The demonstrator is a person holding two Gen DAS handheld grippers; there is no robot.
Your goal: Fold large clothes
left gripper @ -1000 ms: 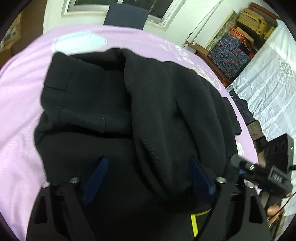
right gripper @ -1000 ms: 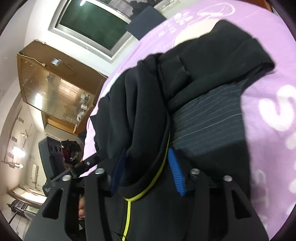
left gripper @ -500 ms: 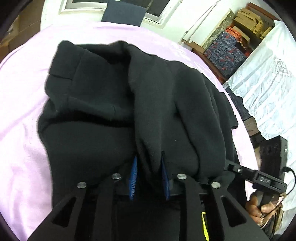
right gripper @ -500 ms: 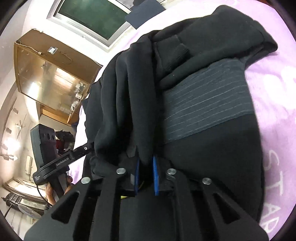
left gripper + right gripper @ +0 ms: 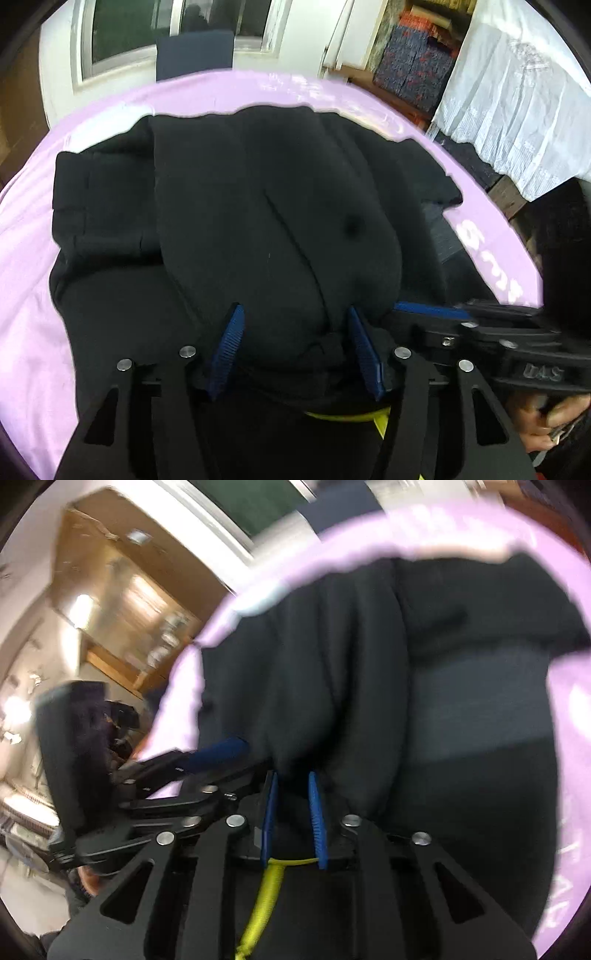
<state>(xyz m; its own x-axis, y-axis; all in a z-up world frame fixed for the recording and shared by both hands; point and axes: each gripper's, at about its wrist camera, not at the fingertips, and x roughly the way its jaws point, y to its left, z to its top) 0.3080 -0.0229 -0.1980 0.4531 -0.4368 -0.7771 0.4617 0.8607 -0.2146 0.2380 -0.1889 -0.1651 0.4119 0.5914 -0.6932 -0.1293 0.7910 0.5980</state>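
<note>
A large black garment [image 5: 258,221] lies bunched on a pink sheet [image 5: 29,332]; a rolled fold runs down its middle. My left gripper [image 5: 295,317] is open, its blue pads [image 5: 231,343] on either side of the fold's near end. My right gripper [image 5: 291,786] has its pads [image 5: 314,812] slightly apart around a thin part of the same garment [image 5: 351,664]; this view is blurred. A grey striped lining [image 5: 480,701] shows on the right. The right gripper also shows in the left wrist view [image 5: 480,332], just right of the left one.
A yellow cord [image 5: 262,897] hangs near the right gripper's base. A dark chair back [image 5: 195,51] stands by the window beyond the sheet. Stacked boxes [image 5: 413,66] and a white cloth [image 5: 517,92] are at the right. A wooden cabinet [image 5: 122,590] is at the left.
Both grippers were shut on the black garment half a second ago. The left one has now opened wide; the right one's pads have parted slightly. The fold now lies further forward.
</note>
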